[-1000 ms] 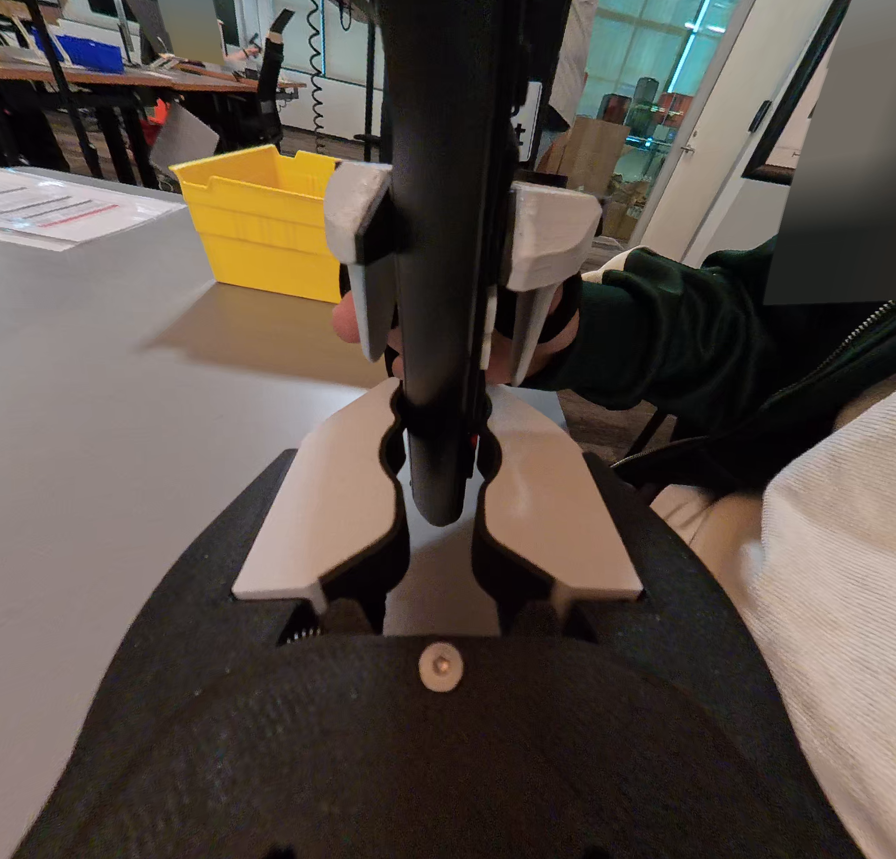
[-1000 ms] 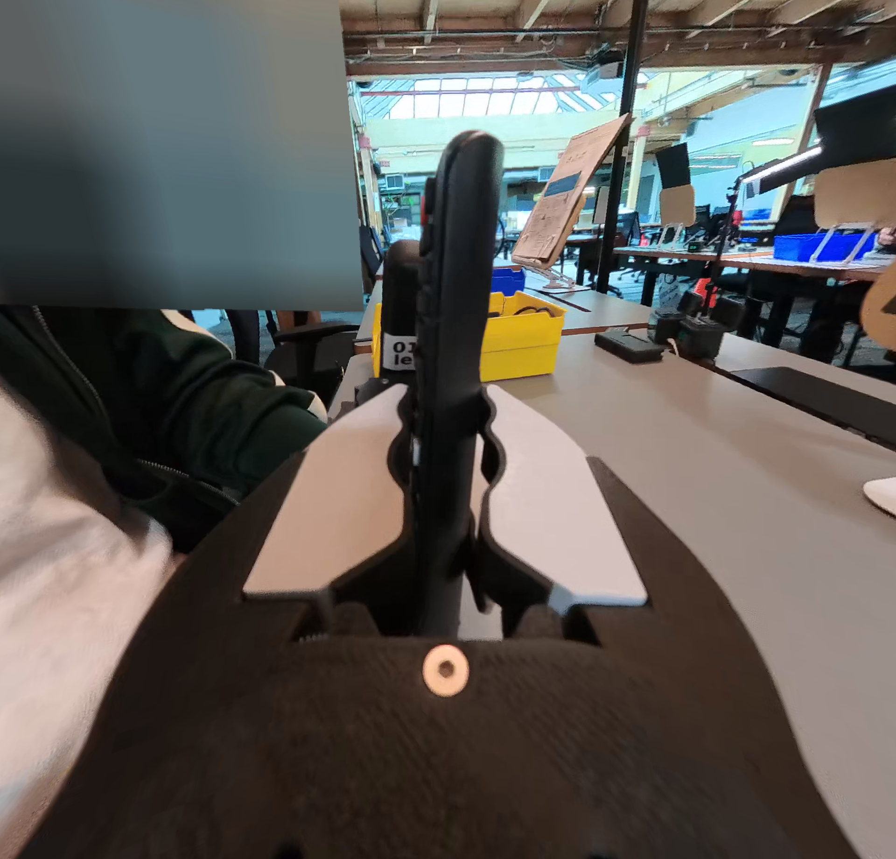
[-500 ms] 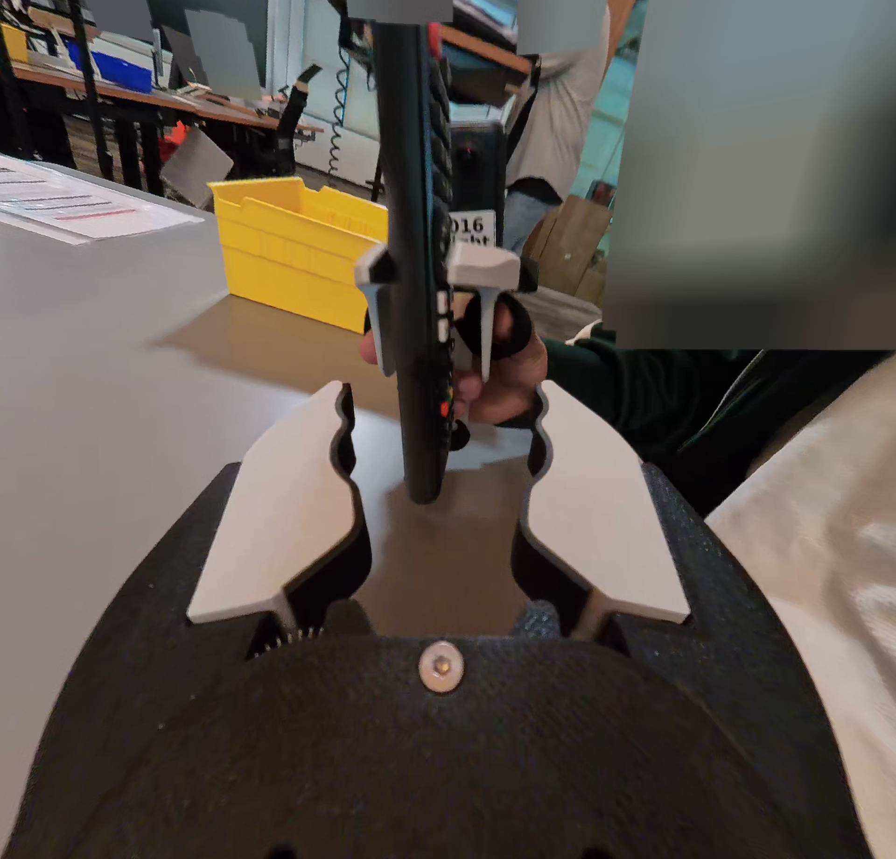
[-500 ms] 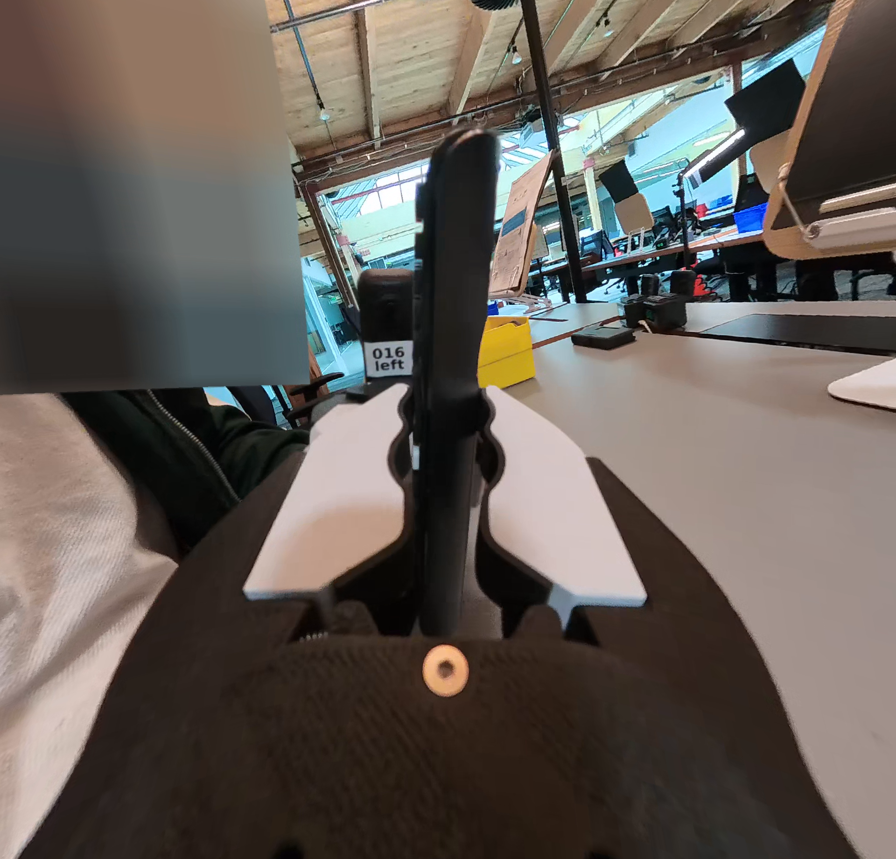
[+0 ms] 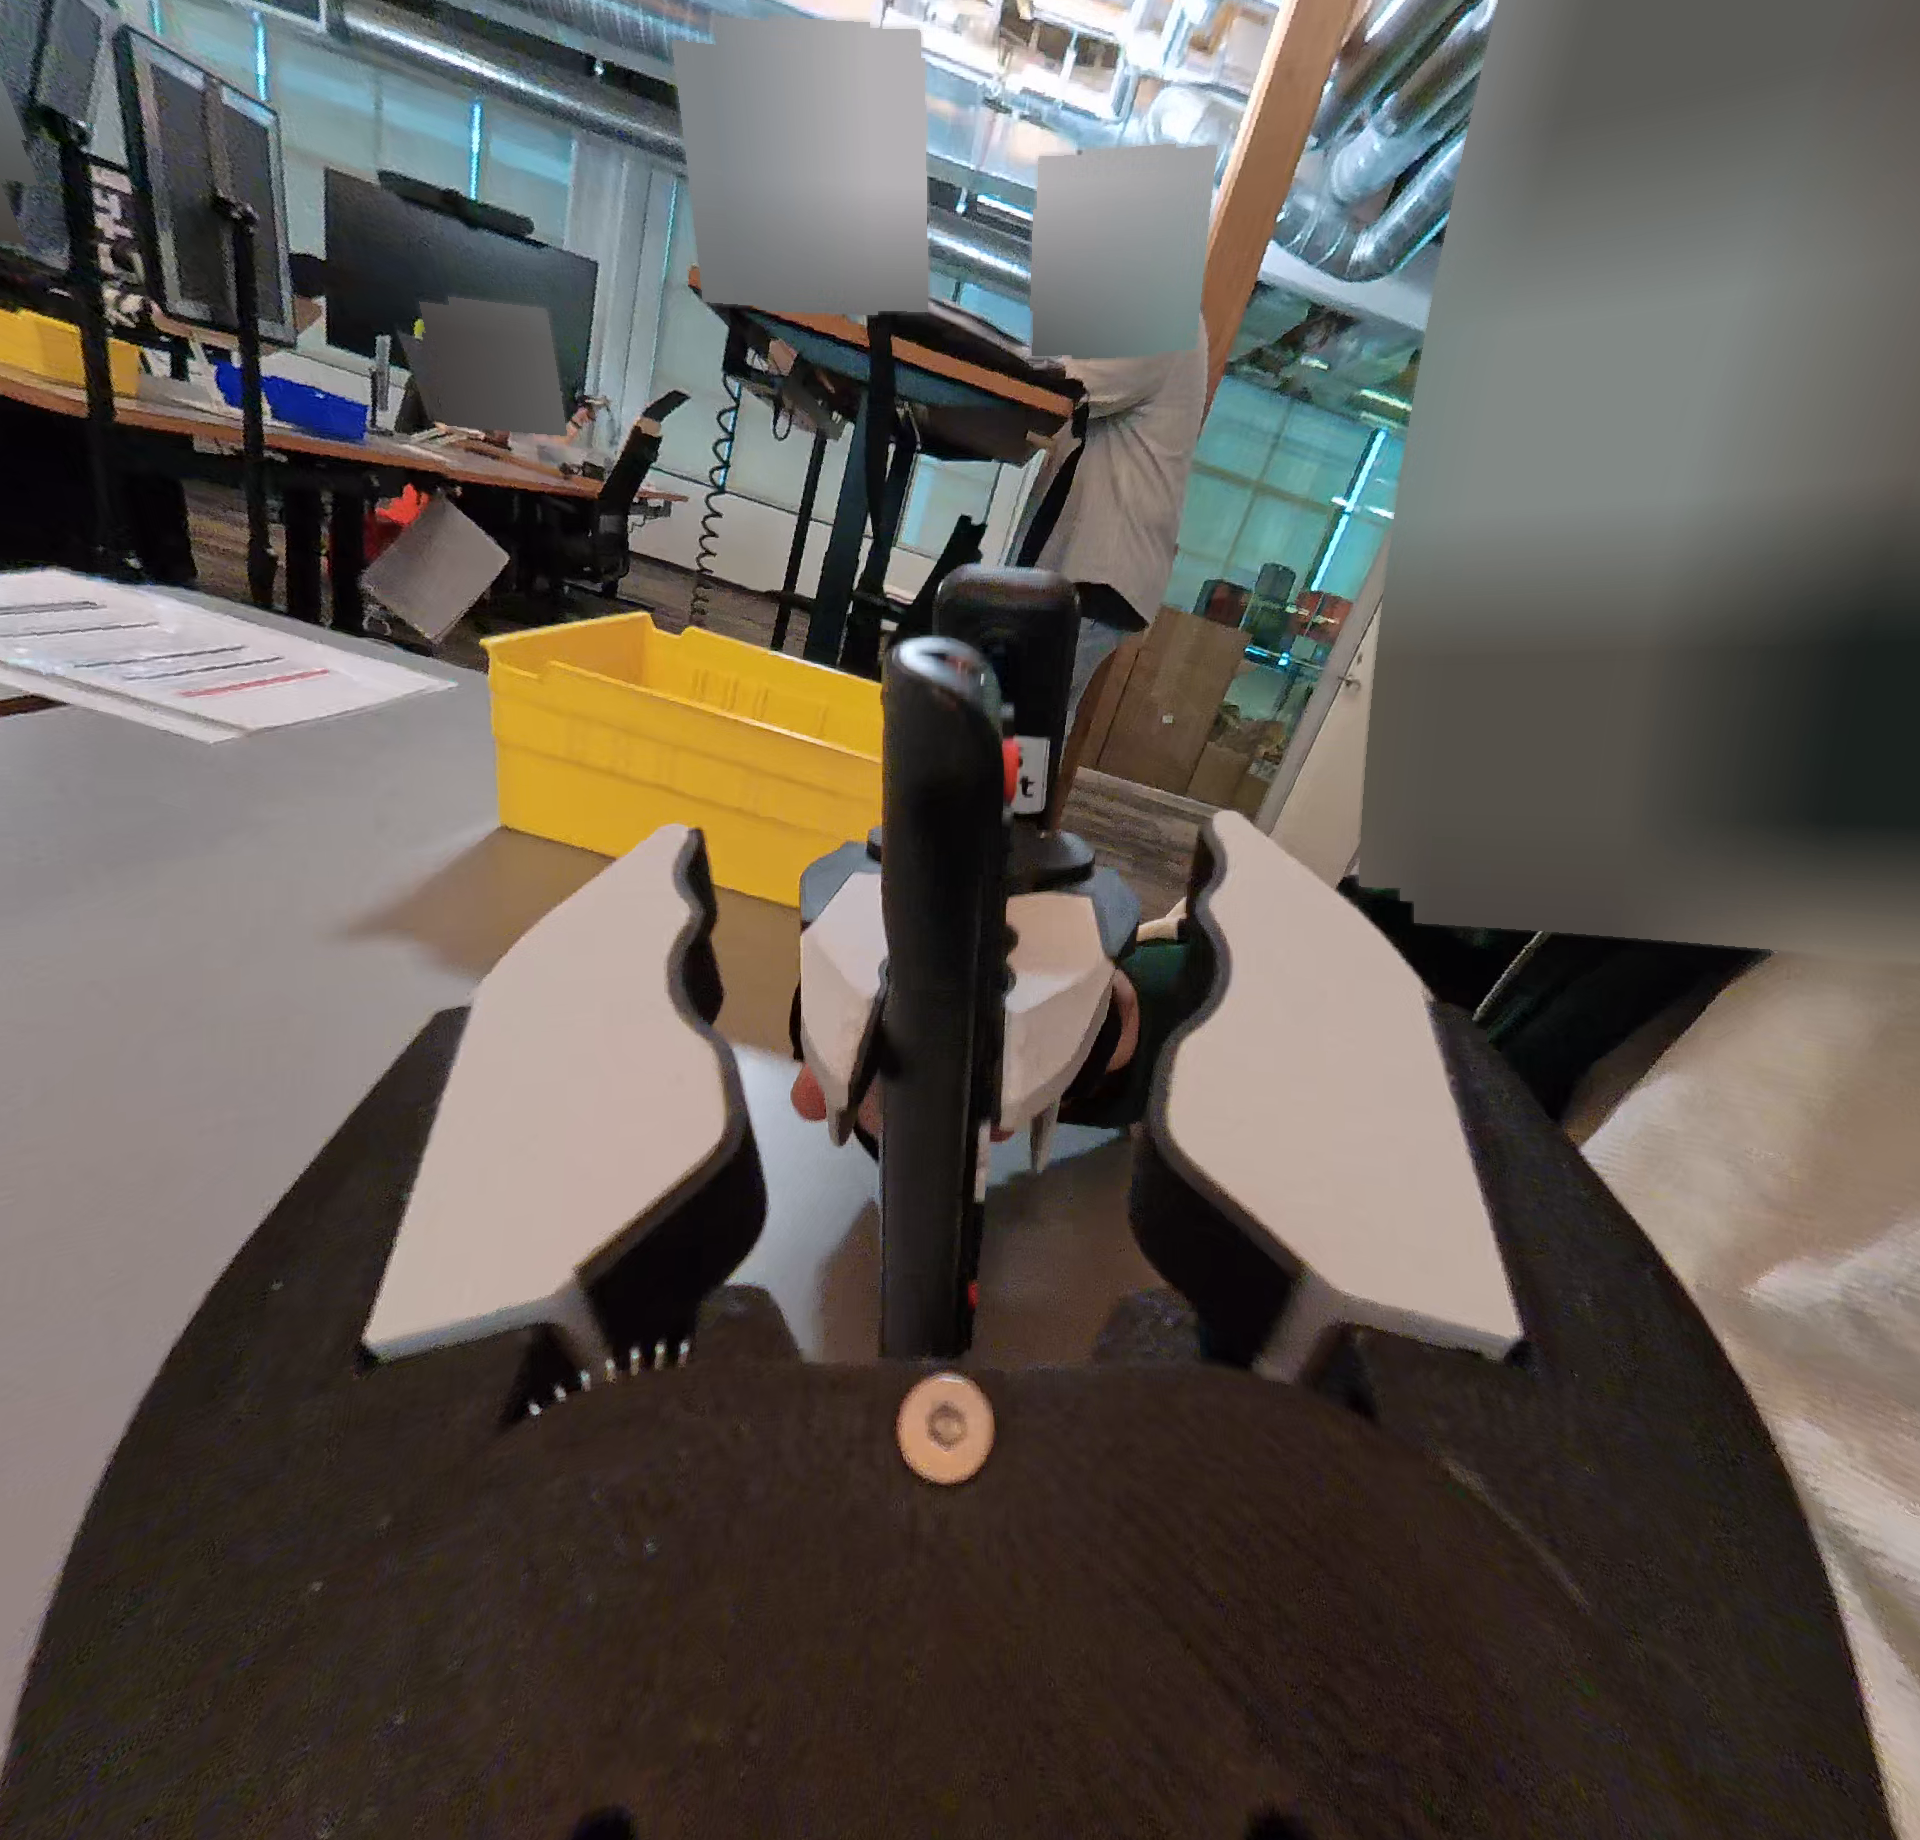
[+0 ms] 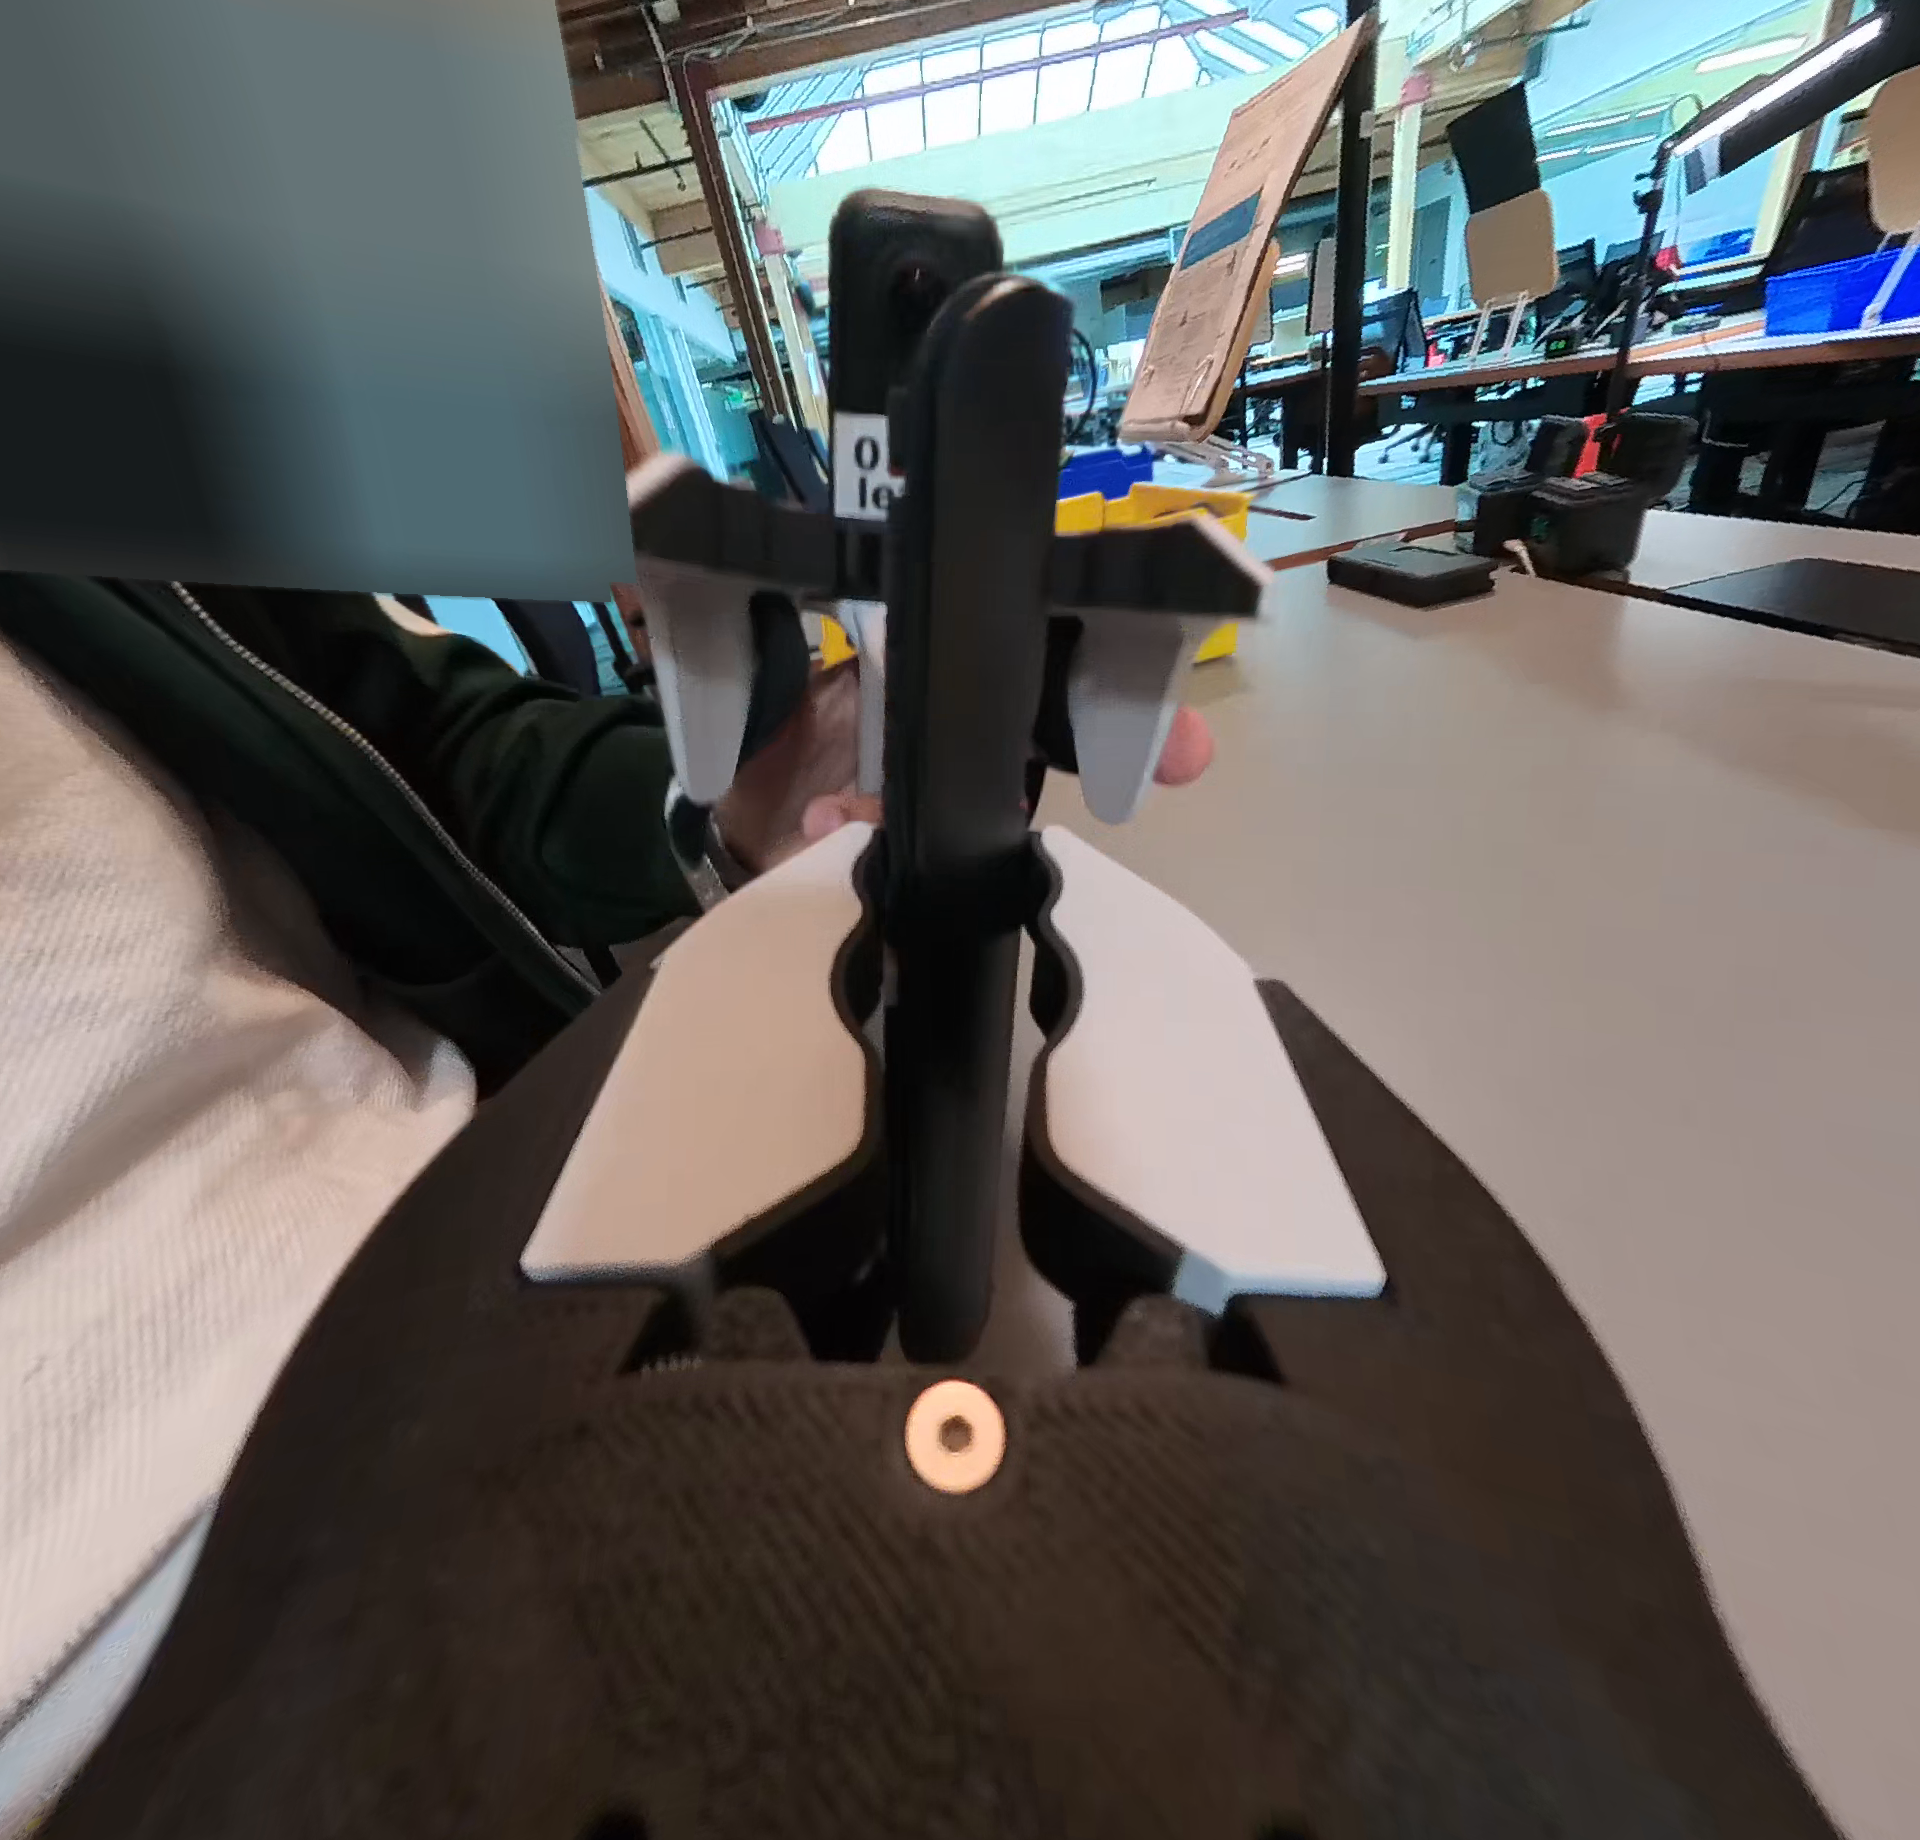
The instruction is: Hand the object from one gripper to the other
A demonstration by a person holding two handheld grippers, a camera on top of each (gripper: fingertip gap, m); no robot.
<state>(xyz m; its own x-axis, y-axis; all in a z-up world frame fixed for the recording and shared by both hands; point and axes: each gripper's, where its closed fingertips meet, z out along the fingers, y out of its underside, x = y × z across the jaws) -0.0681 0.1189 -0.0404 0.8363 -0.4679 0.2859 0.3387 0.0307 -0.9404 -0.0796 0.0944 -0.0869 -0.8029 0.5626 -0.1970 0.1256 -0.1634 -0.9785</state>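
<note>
A black remote control (image 5: 930, 959) stands upright on edge between the two grippers. My right gripper (image 6: 954, 855) is shut on its lower half. In the left wrist view the right gripper (image 5: 940, 1021) shows farther off, clamped on the remote. My left gripper (image 5: 948, 840) is open wide, and the remote reaches deep between its fingers without touching them. In the right wrist view the remote (image 6: 971, 595) rises past the left gripper's spread fingers (image 6: 698, 689), which sit on either side of it.
A grey table (image 5: 208, 959) lies below, with a yellow bin (image 5: 665, 741) at its far edge and a paper sheet (image 5: 177, 647) to the left. The person's dark sleeve (image 6: 499, 751) and light clothing are close. Black devices (image 6: 1413, 575) sit farther along the table (image 6: 1507, 855). The grippers' ends are close to 5 centimeters from one another.
My left gripper was shut on the remote's end, then opened wide. The remote, still held by the right gripper, now sits deeper between the open left fingers.
</note>
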